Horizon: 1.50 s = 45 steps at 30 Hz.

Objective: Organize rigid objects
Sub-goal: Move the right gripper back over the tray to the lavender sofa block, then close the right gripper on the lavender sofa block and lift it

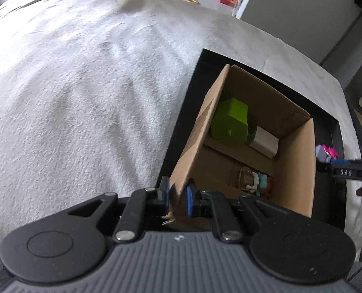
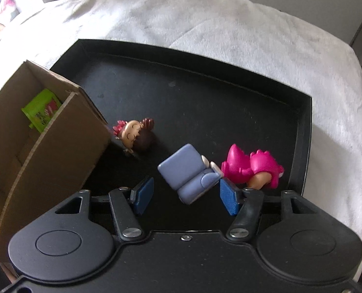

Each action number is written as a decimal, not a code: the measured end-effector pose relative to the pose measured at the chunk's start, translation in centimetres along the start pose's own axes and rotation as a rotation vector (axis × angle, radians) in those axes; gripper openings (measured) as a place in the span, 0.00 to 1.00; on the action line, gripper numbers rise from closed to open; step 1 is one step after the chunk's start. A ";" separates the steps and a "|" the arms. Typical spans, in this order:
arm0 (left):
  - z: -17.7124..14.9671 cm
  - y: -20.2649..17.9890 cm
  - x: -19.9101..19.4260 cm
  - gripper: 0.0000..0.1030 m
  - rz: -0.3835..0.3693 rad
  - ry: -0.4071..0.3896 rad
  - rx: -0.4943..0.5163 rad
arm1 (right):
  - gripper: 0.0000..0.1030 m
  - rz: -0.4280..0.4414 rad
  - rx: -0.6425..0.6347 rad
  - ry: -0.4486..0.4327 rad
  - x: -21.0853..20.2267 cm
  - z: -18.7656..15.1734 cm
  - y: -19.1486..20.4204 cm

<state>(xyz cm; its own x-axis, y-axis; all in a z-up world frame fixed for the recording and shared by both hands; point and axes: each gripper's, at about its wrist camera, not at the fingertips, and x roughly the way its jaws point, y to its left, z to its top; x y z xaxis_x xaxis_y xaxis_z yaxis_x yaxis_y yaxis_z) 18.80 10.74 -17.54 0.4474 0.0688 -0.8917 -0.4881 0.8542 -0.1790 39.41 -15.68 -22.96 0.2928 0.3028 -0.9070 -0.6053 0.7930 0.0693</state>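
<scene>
The left gripper (image 1: 177,197) pinches the near wall of the brown cardboard box (image 1: 300,171), low in the frame. The right gripper (image 2: 186,196) is spread wide, low in its frame, around a purple-blue plastic toy (image 2: 183,168) lying on the black tray (image 2: 205,92).

The cardboard box (image 1: 249,151) is matt brown paperboard with a frayed corner. The black tray (image 2: 205,92) under it looks smooth and faintly glossy. The toy figures, pink (image 2: 251,167) and lavender (image 2: 188,171), are shiny plastic. A fuzzy white blanket (image 1: 83,85) surrounds the tray.
</scene>
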 end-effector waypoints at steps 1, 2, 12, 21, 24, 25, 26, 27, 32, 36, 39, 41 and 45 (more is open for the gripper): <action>0.0 0.1 -0.1 0.12 0.003 -0.003 -0.005 | 0.44 -0.003 0.002 0.009 0.2 -0.1 0.0; 0.0 0.2 -0.2 0.12 0.006 -0.007 -0.010 | 0.39 -0.008 0.007 0.020 0.4 -0.3 0.1; -0.1 -0.1 0.1 0.12 0.002 0.007 0.018 | 0.17 0.009 0.055 0.048 0.0 -1.7 0.2; -0.2 -0.2 0.3 0.12 0.004 0.005 0.034 | 0.58 0.047 0.198 0.009 -0.3 -0.1 -0.5; -0.2 -0.3 0.5 0.12 0.005 0.004 0.040 | 0.59 0.022 0.234 0.017 0.3 0.4 -0.7; -0.2 -0.4 0.5 0.12 0.005 0.004 0.041 | 0.59 0.022 0.253 0.019 0.5 0.5 -0.9; -0.2 -0.4 0.5 0.12 0.006 0.004 0.043 | 0.59 0.021 0.270 0.019 0.7 0.6 -0.9; -0.2 -0.4 0.6 0.12 0.007 0.004 0.044 | 0.59 0.017 0.287 0.021 0.8 0.8 -1.1; -0.2 -0.5 0.6 0.12 0.009 0.003 0.053 | 0.59 -0.007 0.357 0.030 1.7 1.3 -1.7; -0.2 -0.5 0.7 0.12 0.010 0.004 0.057 | 0.59 -0.045 0.360 0.072 2.7 1.1 -1.8; -0.2 -0.5 0.7 0.12 0.008 0.003 0.058 | 0.58 -0.094 0.348 0.093 3.3 0.9 -1.7; -0.2 -0.6 0.7 0.12 0.009 0.002 0.059 | 0.49 -0.080 0.362 0.091 3.3 0.3 -1.9; -0.2 -0.6 0.6 0.12 0.011 0.002 0.063 | 0.44 -0.072 0.324 0.076 3.0 -0.1 -1.8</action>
<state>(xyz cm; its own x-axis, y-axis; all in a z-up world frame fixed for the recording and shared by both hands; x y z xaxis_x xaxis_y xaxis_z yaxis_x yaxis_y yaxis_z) 19.21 10.11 -18.09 0.4409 0.0774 -0.8942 -0.4450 0.8840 -0.1429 41.30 -16.29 -25.86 0.2634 0.2093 -0.9417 -0.3148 0.9414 0.1212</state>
